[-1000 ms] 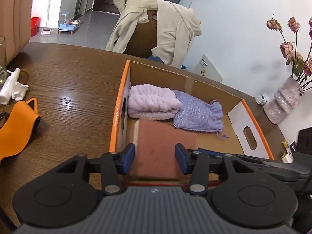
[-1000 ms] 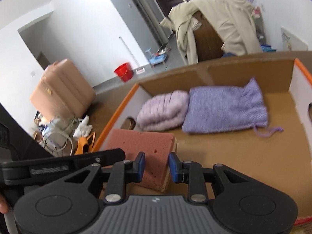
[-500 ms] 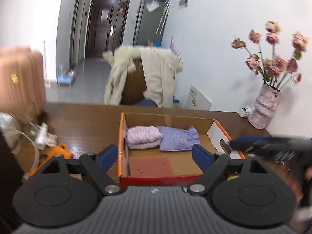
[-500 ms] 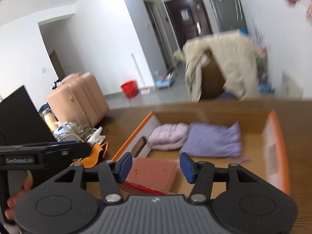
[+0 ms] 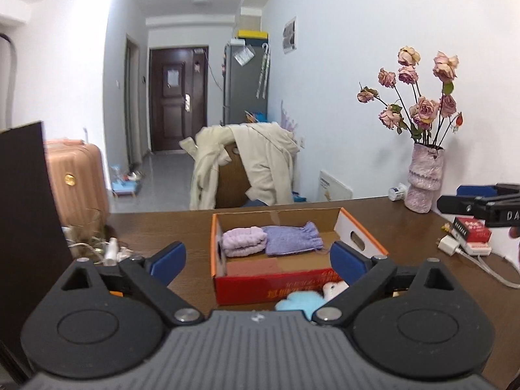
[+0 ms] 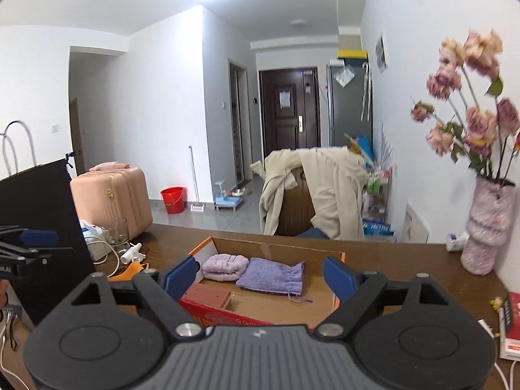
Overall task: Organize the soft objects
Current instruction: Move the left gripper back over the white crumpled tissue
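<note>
Dark wooden tabletop fills the lower part of both wrist views, with a hallway, a coat-draped chair and a pink suitcase behind it. On the table stands an open cardboard box with orange rims and a red front wall. The left gripper hangs above and short of the box, its jaws having just been opening and now spread wide with nothing between them; the right gripper does the same, empty, jaws just opened wide. Inside the box a reddish sponge lies flat at the near left corner, a rolled lilac towel at the far left, and a purple drawstring pouch just beside the towel, touching it. The box's right half is bare cardboard. A light blue plush toy lies outside, against the front wall. A vase of dried roses stands by the far right edge, well apart from the box.
</note>
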Motion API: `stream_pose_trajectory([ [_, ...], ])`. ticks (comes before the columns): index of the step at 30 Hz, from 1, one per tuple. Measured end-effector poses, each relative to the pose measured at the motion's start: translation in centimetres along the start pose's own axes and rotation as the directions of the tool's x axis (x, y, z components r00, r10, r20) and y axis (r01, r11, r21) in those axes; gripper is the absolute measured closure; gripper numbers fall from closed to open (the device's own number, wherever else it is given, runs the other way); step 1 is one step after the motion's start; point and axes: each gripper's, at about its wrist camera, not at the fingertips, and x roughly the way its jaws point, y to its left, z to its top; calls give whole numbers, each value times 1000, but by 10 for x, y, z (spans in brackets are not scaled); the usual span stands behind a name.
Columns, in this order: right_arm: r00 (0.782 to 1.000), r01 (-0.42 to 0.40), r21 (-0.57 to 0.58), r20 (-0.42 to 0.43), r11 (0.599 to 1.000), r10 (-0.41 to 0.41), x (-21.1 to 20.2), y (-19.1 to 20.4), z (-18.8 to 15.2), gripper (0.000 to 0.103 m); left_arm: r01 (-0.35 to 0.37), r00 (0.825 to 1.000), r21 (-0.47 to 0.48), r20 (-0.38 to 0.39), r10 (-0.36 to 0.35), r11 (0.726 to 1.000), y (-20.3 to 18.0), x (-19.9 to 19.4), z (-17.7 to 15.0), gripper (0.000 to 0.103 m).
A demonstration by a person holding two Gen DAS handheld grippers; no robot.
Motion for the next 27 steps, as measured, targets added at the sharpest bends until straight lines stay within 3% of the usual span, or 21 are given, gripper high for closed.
stream_pose_trajectory([
  [5, 999, 12, -52, 48, 999, -9, -37, 18, -33, 15, 13, 998, 60, 61, -17, 998, -18, -42, -42, 2],
  [10, 995, 56, -99, 86, 993, -48, -72, 36, -79, 12, 18, 998, 65, 65, -22, 998, -29, -69, -85, 1],
  [17, 996, 74, -105, 62, 992, -68, -101, 60, -141, 11, -60, 998, 28, -4, 60, 998, -32, -85, -138, 1],
  [19, 995, 90, -124, 60, 988, -83, -110, 68, -157, 11, -48, 999, 26, -17, 48, 999, -33, -88, -151, 1],
  [21, 995, 84, -98, 55, 992, -79, -118, 72, -171, 8, -23, 998, 24, -61, 24, 999, -31, -82, -164, 1],
  [27, 998, 56, -107, 29, 993, -53, -116, 79, -189, 6, -51, 990, -25, -134, 47, 998, -24, -50, -183, 2],
])
